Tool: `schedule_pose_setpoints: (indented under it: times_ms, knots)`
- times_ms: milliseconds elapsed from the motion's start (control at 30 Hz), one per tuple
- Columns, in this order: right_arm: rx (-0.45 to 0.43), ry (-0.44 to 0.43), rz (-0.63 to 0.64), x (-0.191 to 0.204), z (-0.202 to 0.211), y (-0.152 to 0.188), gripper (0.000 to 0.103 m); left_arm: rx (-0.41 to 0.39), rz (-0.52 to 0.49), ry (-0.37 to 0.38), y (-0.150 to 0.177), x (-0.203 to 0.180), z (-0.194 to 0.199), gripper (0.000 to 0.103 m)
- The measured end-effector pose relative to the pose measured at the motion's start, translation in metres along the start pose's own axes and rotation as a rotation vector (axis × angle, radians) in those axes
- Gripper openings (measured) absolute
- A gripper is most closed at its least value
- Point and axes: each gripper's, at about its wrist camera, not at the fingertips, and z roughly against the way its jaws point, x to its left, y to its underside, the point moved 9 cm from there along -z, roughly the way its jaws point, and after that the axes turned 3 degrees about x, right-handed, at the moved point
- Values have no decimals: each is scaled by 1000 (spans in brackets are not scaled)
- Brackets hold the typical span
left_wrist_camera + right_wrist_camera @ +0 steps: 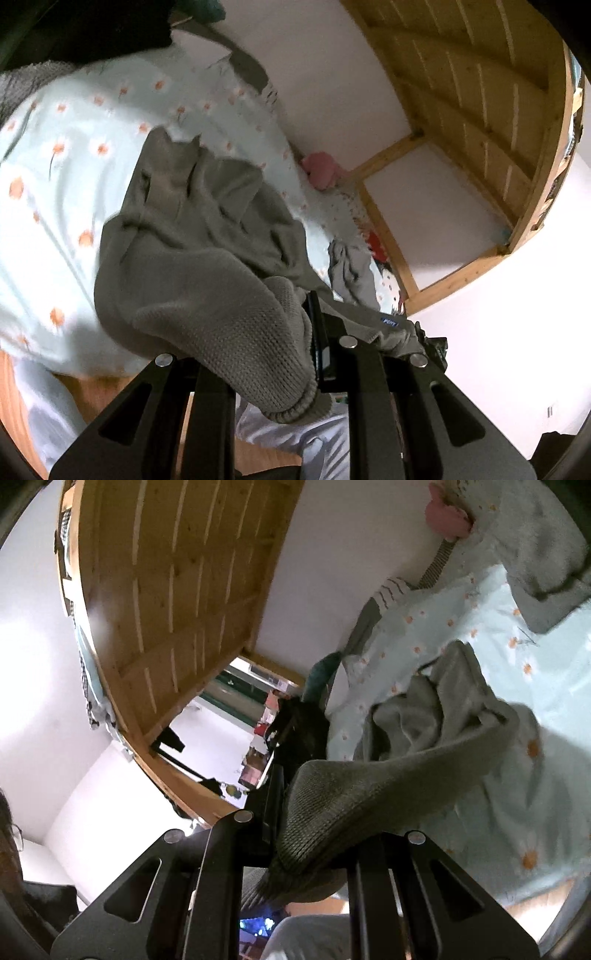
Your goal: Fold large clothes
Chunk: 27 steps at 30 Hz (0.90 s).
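Above daisy-print bedding (74, 155), both tools pinch a ribbed (grey-green) sweater (207, 280)

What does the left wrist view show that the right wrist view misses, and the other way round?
Only the left wrist view: a second grey garment crumpled further along the bed, a red item beyond it, and the small blue label on the sweater. Only the right wrist view: a doorway into a cluttered room. Both: the grey knit sweater clamped in each tool, the daisy-print sheet, a pink toy and wooden slats.
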Motion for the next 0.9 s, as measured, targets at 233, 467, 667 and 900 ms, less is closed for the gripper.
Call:
schedule_pose_setpoints:
  times_ms: [233, 467, 667, 900]
  knots:
    - [37, 83, -25, -17, -52, -61, 13, -27, -4, -23, -62, 3, -31, 15]
    - [65, 166, -134, -79, -145, -154, 13, -38, -3, -81, -161, 34, -91, 15]
    - [114, 317, -319, -184, -233, -201, 19, -20, 15, -258, -243, 99, -170, 20]
    - [126, 228, -457, -241, -270, -227, 100, 26, 112, -128, -261, 164, -233, 97]
